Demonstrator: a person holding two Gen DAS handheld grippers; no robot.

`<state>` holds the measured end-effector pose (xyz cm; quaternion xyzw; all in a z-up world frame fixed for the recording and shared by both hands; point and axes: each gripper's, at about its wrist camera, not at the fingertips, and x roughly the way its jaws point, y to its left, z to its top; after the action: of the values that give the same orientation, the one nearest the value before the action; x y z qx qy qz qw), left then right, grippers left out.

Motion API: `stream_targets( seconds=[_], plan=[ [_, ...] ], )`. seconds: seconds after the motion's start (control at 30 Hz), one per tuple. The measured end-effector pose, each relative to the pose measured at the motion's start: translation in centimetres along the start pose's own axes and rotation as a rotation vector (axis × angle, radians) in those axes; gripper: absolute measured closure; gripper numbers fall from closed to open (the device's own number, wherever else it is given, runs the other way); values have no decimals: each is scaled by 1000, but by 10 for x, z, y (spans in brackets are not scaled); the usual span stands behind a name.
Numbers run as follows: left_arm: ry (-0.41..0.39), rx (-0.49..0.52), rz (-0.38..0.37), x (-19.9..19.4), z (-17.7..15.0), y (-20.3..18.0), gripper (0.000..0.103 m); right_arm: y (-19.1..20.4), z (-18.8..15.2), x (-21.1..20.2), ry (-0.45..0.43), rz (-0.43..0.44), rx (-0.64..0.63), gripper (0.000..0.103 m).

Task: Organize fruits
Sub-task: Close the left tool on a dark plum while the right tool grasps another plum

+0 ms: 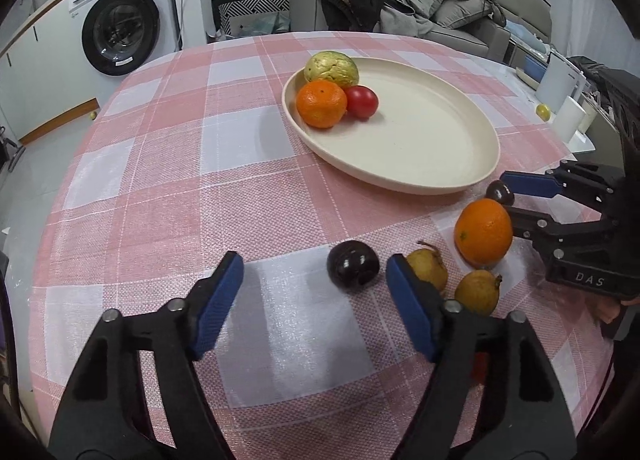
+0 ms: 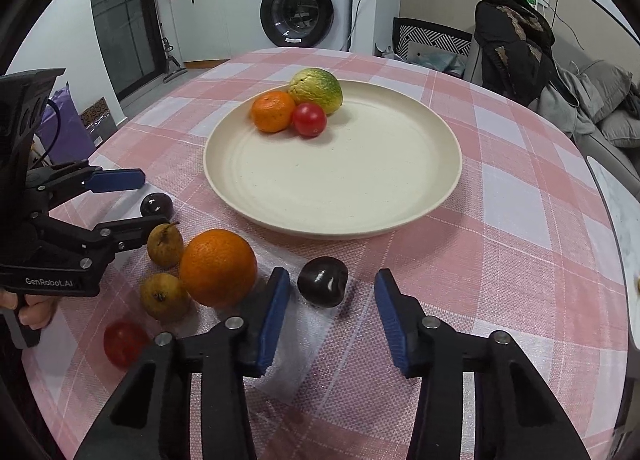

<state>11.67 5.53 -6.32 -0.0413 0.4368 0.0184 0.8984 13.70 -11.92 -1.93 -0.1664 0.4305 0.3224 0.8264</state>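
Checked tablecloth (image 2: 500, 163): plate (image 2: 332, 219) part-filled. Right gripper (image 2: 332, 316) gapes, empty, before a dark plum (image 2: 323, 287); left gripper (image 1: 316, 300) likewise spread, empty. Recommend centring the plum between the pads, then closing gently.

The left gripper's finger (image 1: 416, 312) hid most of one pear (image 1: 430, 270). A red fruit (image 1: 478, 370) barely showed behind it.

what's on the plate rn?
On the cream plate: a tangerine, a red tomato and a yellow-green fruit, clustered at its far edge. Rest is bare. Their undersides are hidden.
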Motion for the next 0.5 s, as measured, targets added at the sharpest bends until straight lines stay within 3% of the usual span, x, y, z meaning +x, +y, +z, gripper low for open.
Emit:
stream_targets(
  seconds=[0.1, 0.17, 0.33, 0.5],
  plan=[
    [0, 4, -26, 0, 0, -1, 45, 1, -1, 0, -7, 0, -4, 64],
    [-1, 6, -40, -1, -1, -2, 51, 2, -1, -1, -11, 5, -12, 75],
    [-6, 17, -81, -3, -1, -4, 76, 3, -1, -1, -12, 10, -20, 78],
    [-8, 35, -86, -4, -2, -9, 80, 1, -2, -3, -16, 20, -10, 78]
  ],
)
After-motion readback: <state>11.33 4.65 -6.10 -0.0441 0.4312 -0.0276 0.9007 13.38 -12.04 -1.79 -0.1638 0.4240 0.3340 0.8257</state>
